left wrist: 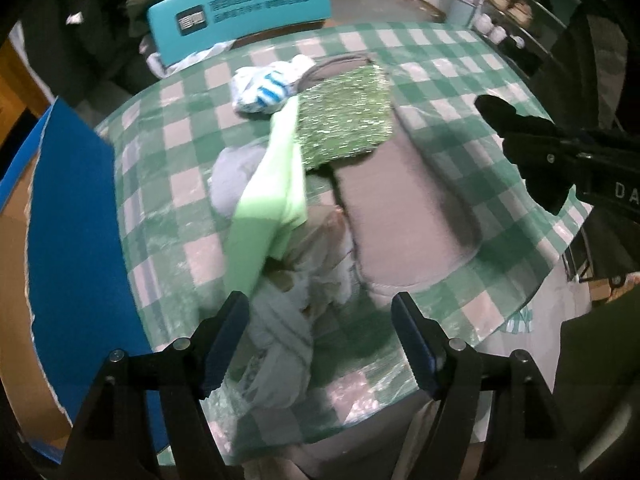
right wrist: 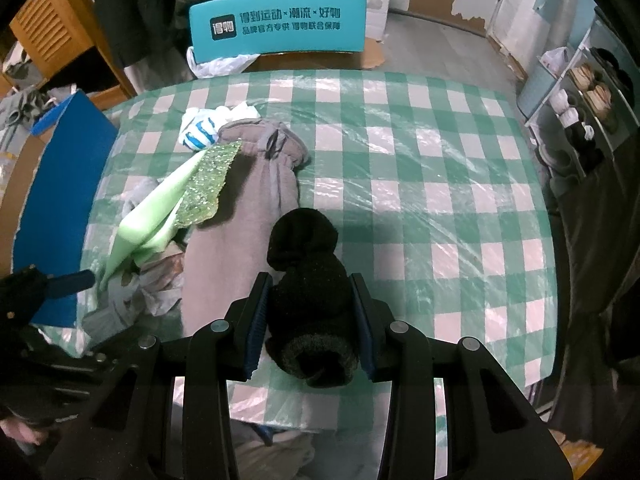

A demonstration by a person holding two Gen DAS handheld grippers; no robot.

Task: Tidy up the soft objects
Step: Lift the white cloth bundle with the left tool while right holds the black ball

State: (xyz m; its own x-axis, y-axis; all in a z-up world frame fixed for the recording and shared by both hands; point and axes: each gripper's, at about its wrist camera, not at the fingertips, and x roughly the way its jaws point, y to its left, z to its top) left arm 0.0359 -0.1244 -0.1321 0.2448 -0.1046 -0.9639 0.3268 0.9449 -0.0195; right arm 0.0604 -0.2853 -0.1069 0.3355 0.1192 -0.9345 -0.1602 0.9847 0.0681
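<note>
A heap of soft things lies on the green checked table (left wrist: 460, 80): grey-brown trousers (left wrist: 404, 208), a glittery green cloth (left wrist: 344, 116) on a pale green sheet (left wrist: 268, 200), a blue-and-white striped sock (left wrist: 268, 92), and crumpled pale cloths (left wrist: 288, 344). My left gripper (left wrist: 320, 316) hangs open above the pale cloths, pointing down, with nothing pressed between its pads. In the right wrist view my right gripper (right wrist: 310, 280) is shut on a rolled black sock (right wrist: 308, 300), held just right of the trousers (right wrist: 256, 208). The heap hides what lies under it.
A cardboard box with a blue flap (left wrist: 76, 220) stands against the table's left side. A teal box (left wrist: 240, 12) stands behind the far edge. Shelves with shoes (right wrist: 592, 92) are at the right. The table's right half (right wrist: 440, 184) holds nothing.
</note>
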